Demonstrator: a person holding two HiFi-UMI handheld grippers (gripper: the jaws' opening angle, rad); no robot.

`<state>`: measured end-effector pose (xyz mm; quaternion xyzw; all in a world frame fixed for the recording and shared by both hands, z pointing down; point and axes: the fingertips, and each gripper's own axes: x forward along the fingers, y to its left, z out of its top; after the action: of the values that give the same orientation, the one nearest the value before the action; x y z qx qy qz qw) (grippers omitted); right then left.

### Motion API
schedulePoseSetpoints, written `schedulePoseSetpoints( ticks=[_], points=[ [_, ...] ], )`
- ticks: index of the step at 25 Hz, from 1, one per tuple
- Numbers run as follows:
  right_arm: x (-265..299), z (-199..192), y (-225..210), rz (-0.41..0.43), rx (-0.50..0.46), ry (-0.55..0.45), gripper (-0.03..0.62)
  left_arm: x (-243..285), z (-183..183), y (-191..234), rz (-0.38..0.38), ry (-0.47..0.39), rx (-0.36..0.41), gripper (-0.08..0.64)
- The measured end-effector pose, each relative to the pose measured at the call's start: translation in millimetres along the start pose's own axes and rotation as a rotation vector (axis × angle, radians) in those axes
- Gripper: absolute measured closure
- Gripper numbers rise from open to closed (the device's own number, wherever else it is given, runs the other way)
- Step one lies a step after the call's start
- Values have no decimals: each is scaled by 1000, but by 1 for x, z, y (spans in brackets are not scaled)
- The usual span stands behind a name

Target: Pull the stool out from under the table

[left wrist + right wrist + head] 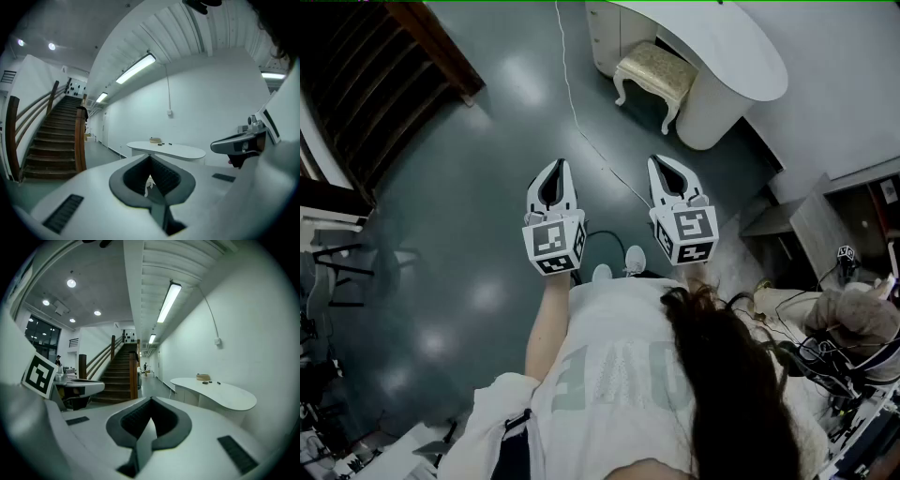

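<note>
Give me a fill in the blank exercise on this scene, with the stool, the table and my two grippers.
1. The stool sits partly ____ the white table.
2. The left gripper and the right gripper both have their fingers ____, with nothing between them.
3. In the head view the wooden staircase is at the upper ____.
Missing words: under; shut; left.

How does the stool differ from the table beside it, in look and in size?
The cream padded stool is small and low; the white curved-top table is far larger and taller. The stool has thin curved legs; the table rests on solid bases. Both are pale and stand on the dark grey floor.
</note>
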<state>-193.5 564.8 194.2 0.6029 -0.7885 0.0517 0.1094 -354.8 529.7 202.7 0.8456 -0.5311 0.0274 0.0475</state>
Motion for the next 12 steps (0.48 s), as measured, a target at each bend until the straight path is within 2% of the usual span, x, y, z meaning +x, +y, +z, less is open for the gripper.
schedulePoseSetpoints(
  ticks=[12],
  points=[
    [12, -26, -1, 53, 42, 48, 563, 16, -16, 9, 34, 36, -13, 534]
  ],
)
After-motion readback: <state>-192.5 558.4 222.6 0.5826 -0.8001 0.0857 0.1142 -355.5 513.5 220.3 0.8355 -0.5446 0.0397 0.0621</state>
